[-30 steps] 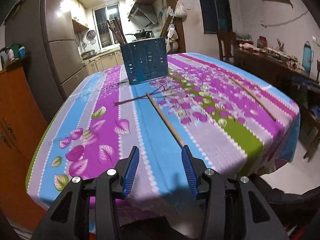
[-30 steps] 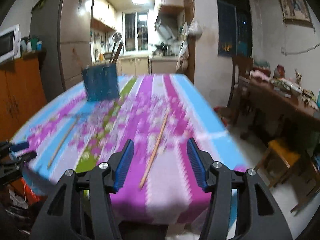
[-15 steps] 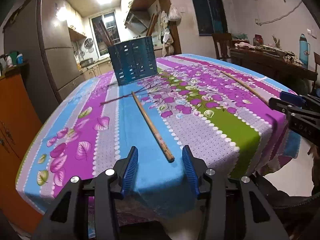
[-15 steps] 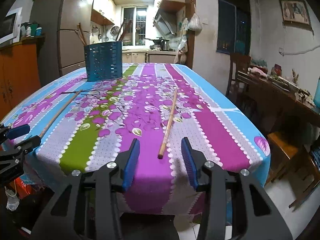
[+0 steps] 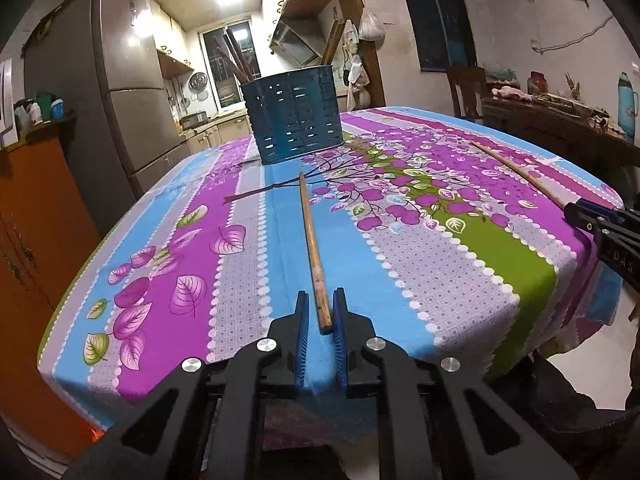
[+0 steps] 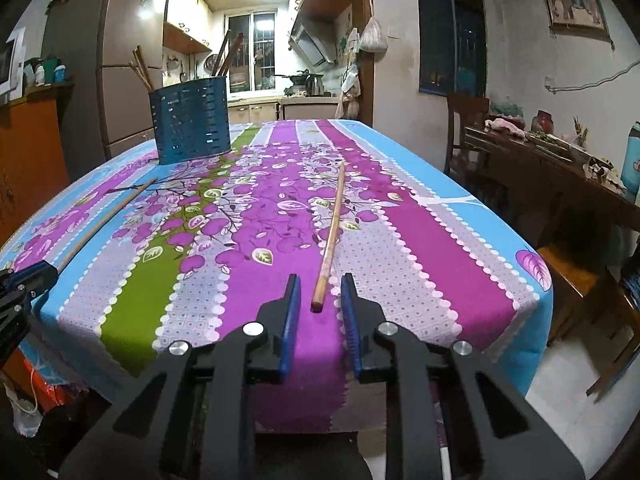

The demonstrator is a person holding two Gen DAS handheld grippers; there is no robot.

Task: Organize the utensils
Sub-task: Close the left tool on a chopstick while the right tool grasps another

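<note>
While both grippers are closing at the near edge of the table (image 5: 460, 288), each one is lining up on its own chopstick. The left gripper (image 5: 320, 312) is sitting low over the blue stripe of the cloth, and its blue pads (image 5: 301, 340) are narrowing around the near end of the left chopstick (image 5: 310, 240); the right-hand pad looks to be touching the wood, while a thin gap is showing on the other side, so a firm pinch is not clear. That chopstick is lying flat, running away from the gripper toward the holder (image 5: 294, 120). The holder is standing upright at the far end of the table, a blue slotted box with several sticks already leaning inside it.

The right gripper (image 6: 320, 304) is hovering over the purple stripe, its jaws closing but with clear gaps on both sides of the right chopstick (image 6: 332, 224), whose near end is lying between the pads (image 6: 290, 320) without touching either. This chopstick is also lying flat on the cloth, pointing toward the far end, well apart from the holder (image 6: 192, 124).

In the right view the left gripper (image 6: 24, 280) is showing at the left edge with its chopstick (image 6: 108, 218); in the left view the right gripper (image 5: 592, 216) is showing at the right edge.
</note>
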